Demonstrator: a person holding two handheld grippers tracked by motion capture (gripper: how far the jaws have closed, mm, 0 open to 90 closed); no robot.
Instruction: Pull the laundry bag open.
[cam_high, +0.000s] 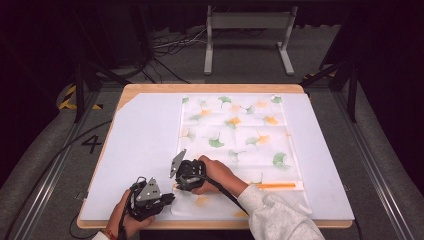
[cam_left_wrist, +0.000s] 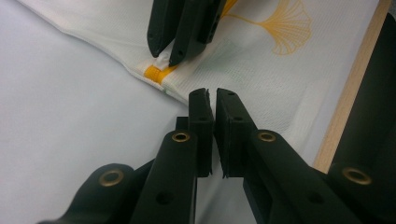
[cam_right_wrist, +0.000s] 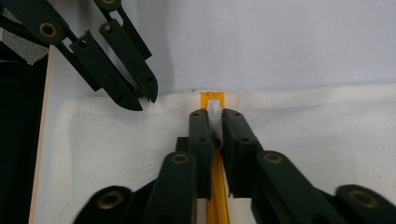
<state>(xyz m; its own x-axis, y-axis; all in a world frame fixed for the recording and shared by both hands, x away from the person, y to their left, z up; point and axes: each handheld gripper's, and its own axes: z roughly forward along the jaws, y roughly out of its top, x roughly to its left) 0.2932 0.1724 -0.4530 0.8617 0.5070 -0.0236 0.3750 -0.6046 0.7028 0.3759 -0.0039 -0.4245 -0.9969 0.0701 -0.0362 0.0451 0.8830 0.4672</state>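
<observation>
1. The right gripper (cam_right_wrist: 214, 122) had its jaws closed on the white zipper pull (cam_right_wrist: 214, 111), which stuck out just past the fingertips.
2. Under its jaws ran the orange zipper (cam_right_wrist: 215, 186), ending at the cloth's edge just ahead of the tips.
3. The zipper belonged to a white mesh bag (cam_high: 235, 135) printed with green and orange leaves, lying flat on the white mat (cam_high: 145, 145) beyond the gripper.
4. The left gripper (cam_left_wrist: 214, 95) sat near the right one, its jaws shut with nothing between them, its tips over the bag's near corner.
</observation>
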